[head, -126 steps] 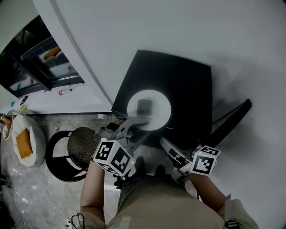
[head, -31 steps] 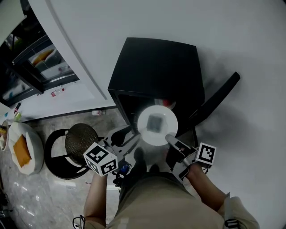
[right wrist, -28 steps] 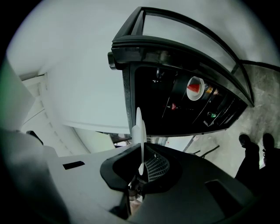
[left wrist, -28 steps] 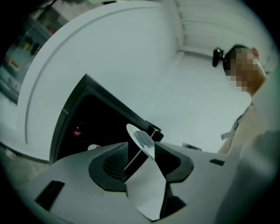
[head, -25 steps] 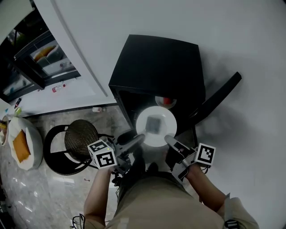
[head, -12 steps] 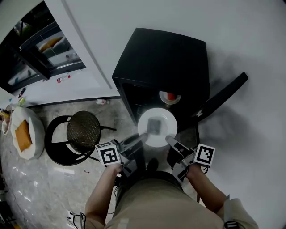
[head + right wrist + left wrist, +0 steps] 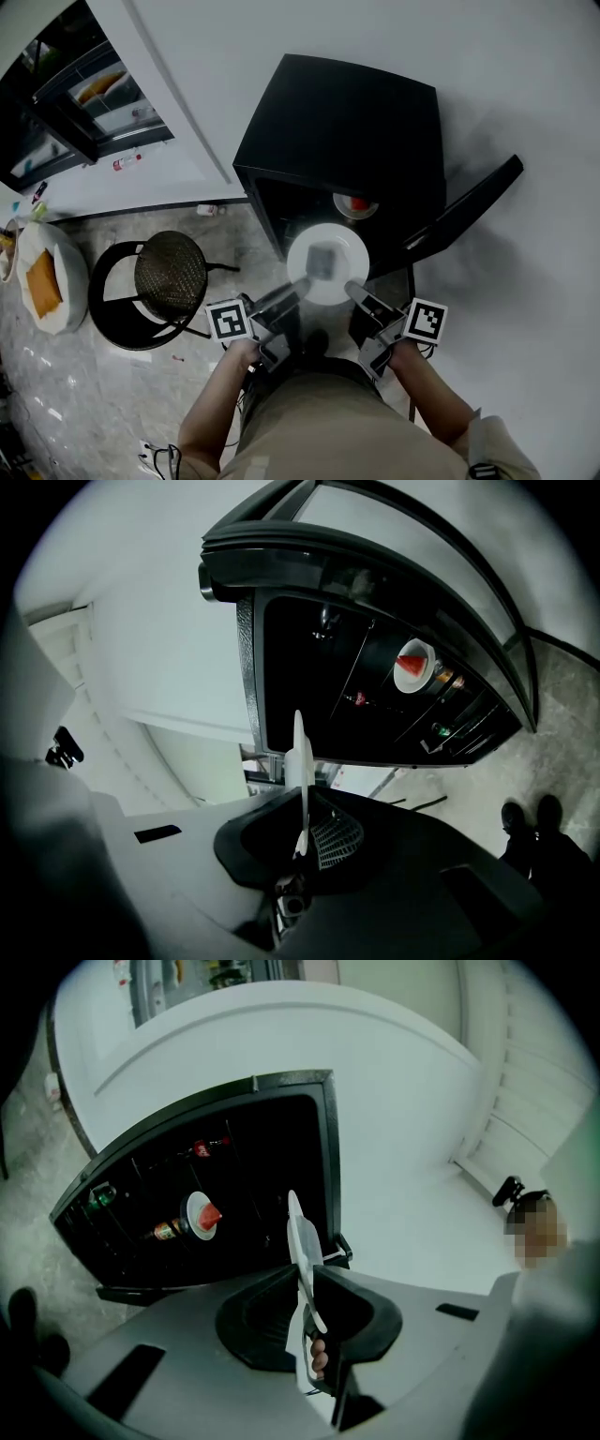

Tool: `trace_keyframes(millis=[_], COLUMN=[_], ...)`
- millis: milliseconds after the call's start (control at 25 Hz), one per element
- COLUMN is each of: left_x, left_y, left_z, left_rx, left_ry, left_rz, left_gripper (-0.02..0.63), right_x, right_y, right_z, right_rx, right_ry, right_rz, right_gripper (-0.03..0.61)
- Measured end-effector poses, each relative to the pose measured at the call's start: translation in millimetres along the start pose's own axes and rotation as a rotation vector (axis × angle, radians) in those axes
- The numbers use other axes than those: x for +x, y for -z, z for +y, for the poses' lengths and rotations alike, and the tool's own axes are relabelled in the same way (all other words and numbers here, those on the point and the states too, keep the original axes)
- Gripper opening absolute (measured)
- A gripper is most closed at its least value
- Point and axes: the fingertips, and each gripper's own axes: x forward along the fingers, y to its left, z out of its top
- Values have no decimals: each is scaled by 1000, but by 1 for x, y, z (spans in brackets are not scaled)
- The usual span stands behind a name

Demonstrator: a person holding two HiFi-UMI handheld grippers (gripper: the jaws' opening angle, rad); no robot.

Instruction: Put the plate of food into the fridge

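Note:
A white plate (image 7: pixel 328 274) carrying a grey square of food (image 7: pixel 321 258) hangs level in front of the open black fridge (image 7: pixel 349 117). My left gripper (image 7: pixel 300 284) grips its left rim; its jaws have just been closing, with the rim between them. In the left gripper view the plate (image 7: pixel 298 1237) shows edge-on, pinched between the dark pads. My right gripper (image 7: pixel 352 289) is shut on the right rim, and the plate (image 7: pixel 300 752) stands edge-on between its jaws in the right gripper view.
The fridge door (image 7: pixel 467 212) swings open to the right. Inside, a small plate with a red piece (image 7: pixel 354 204) sits on a shelf, with bottles (image 7: pixel 167 1232) beside it. A round black stool (image 7: pixel 169 278) stands left of the fridge, a white cushion (image 7: pixel 47 281) farther left.
My left gripper swung in from the left, rolled, and shut on the plate's left rim. Both grippers and the plate sank a little before the fridge opening.

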Motion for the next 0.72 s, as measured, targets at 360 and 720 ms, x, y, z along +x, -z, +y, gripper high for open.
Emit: trace_keyframes(millis=[360, 720], left_x=[-1, -4], left_y=[-12, -17], left_z=[24, 36], left_rx=[-150, -237], left_ry=[-48, -72], left_rz=[-91, -114], left_gripper=[21, 15], right_x=[20, 37], right_y=[-9, -4], right_z=[-5, 2], right_rx=[-131, -210], right_ry=[81, 89], right_rz=[1, 29], right_gripper=[26, 61])
